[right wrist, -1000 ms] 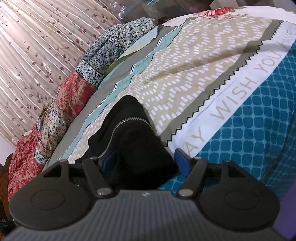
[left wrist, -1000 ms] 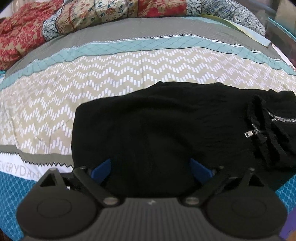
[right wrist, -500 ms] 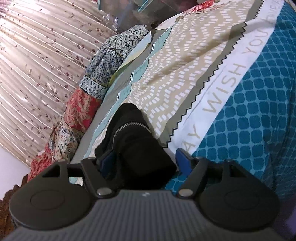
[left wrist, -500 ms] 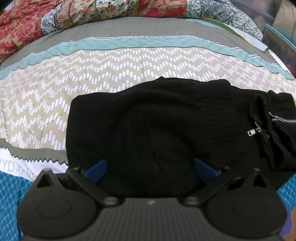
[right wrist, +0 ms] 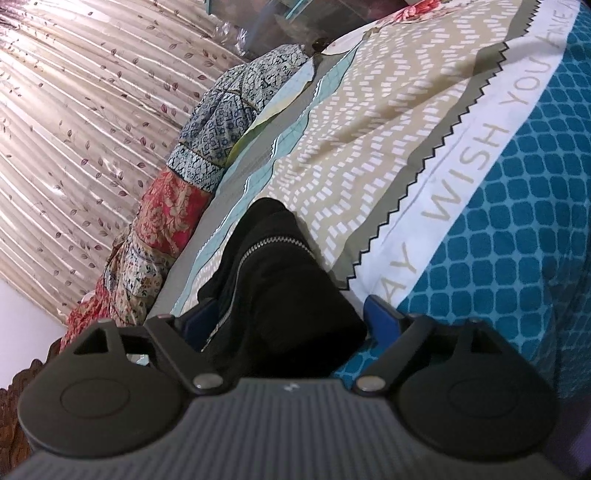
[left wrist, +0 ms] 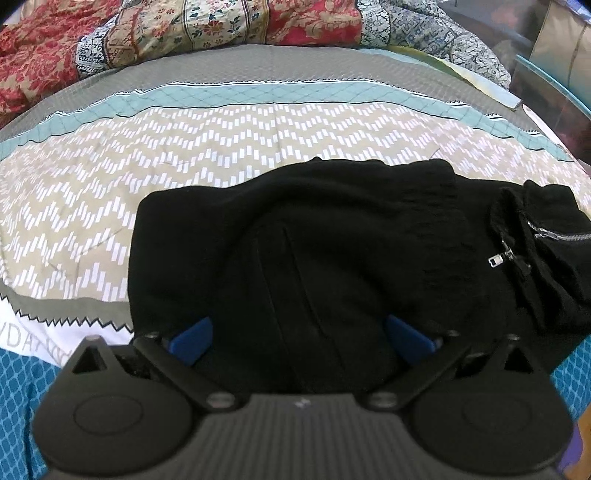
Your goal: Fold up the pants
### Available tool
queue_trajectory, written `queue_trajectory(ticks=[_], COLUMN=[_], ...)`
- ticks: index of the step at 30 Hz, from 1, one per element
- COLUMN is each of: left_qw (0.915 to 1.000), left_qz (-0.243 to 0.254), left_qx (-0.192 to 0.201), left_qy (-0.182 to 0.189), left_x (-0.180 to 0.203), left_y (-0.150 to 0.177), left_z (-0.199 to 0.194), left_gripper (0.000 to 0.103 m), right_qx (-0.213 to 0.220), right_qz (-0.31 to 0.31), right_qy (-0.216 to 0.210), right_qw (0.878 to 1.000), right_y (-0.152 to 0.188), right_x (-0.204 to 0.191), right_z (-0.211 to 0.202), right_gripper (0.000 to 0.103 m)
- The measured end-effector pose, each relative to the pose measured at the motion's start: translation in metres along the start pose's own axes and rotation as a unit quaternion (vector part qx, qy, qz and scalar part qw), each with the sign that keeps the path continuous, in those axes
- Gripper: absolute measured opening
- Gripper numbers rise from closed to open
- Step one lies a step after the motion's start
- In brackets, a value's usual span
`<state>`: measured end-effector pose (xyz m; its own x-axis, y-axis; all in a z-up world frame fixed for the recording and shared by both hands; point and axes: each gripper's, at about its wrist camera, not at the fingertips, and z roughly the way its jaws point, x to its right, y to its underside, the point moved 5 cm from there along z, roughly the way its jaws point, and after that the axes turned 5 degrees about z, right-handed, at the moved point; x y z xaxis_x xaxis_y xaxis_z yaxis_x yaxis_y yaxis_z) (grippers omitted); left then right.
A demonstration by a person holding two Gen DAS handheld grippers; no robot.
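Note:
Black pants [left wrist: 303, 236] lie folded in a block on the patterned bedspread, with a silver zipper [left wrist: 554, 236] at their right end. My left gripper [left wrist: 299, 338] is open, its blue fingertips [left wrist: 190, 339] wide apart over the near edge of the pants. In the right wrist view the zipper end of the pants [right wrist: 273, 288] lies between the blue fingertips [right wrist: 380, 317] of my right gripper [right wrist: 284, 317], which is open and not squeezing the cloth.
The bedspread [left wrist: 221, 147] has beige chevron, teal and grey bands, and a blue band with white lettering [right wrist: 480, 155]. A floral quilt [left wrist: 207, 33] is bunched along the far side. A pleated curtain [right wrist: 74, 129] hangs behind the bed.
The left gripper's fingers have spread a little wider and the view has shifted slightly over the pants. The right gripper has tilted, staying around the zipper end.

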<state>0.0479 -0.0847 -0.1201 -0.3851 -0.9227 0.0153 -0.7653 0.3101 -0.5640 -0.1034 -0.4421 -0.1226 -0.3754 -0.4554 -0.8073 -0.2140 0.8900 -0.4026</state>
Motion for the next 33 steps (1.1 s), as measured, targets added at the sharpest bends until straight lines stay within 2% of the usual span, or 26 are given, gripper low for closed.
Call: queue_trajectory(ticks=[28, 33], left_qw=[0.9998, 0.9997], left_qz=[0.002, -0.009], left_qx=[0.021, 0.018], left_qy=[-0.005, 0.012], left_x=[0.0008, -0.0047], left_y=[0.0041, 0.0013], left_z=[-0.0002, -0.0034], left_gripper=[0.103, 0.103], right_qx=[-0.003, -0.005], right_qz=[0.004, 0.006], right_qy=[-0.019, -0.021], right_qw=[1.000, 1.000], right_y=[0.0086, 0.0089], right_x=[0.0018, 0.0021], right_z=[-0.0074, -0.0078], right_gripper=[0.088, 0.088])
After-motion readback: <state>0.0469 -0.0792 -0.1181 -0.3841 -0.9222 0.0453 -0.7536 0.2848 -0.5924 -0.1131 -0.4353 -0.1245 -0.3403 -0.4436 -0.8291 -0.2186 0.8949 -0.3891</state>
